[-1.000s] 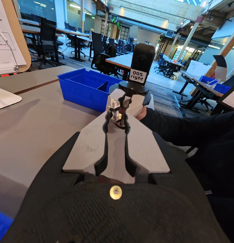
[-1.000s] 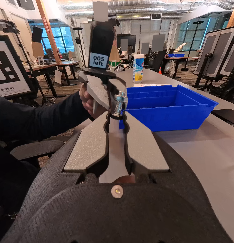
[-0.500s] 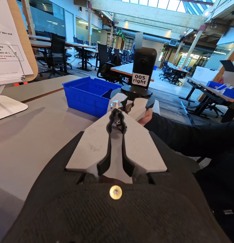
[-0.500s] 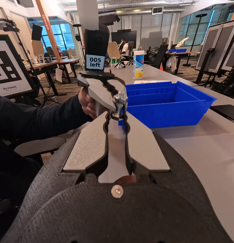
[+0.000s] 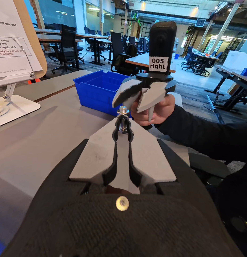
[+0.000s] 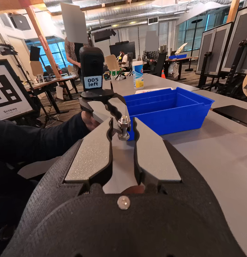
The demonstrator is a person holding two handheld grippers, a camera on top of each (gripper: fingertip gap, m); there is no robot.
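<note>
A silver bolt (image 5: 123, 112) with a nut near its top stands upright between the fingertips of my left gripper (image 5: 123, 121), which is shut on its shank above the table. My right gripper (image 6: 122, 122) is open, with its fingertips on either side of the bolt (image 6: 124, 130) and not touching it. In the left wrist view the right gripper (image 5: 127, 107) hovers open just behind and above the bolt, held by a hand. In the right wrist view the left gripper (image 6: 120, 125) comes in from the left. A blue bin (image 5: 95, 90) stands behind.
The blue bin (image 6: 168, 111) sits on the grey table (image 5: 43, 139). A paper sign on a white stand (image 5: 16, 107) is at the left. A wipes canister (image 6: 138, 75), a framed patterned sign (image 6: 6, 90) and a black flat object (image 6: 234, 112) are around. People stand far back. The grippers are tip to tip, or close to it.
My left gripper closed on the bolt. My right gripper, which was shut on the bolt, opened, let go and drew back a little.
</note>
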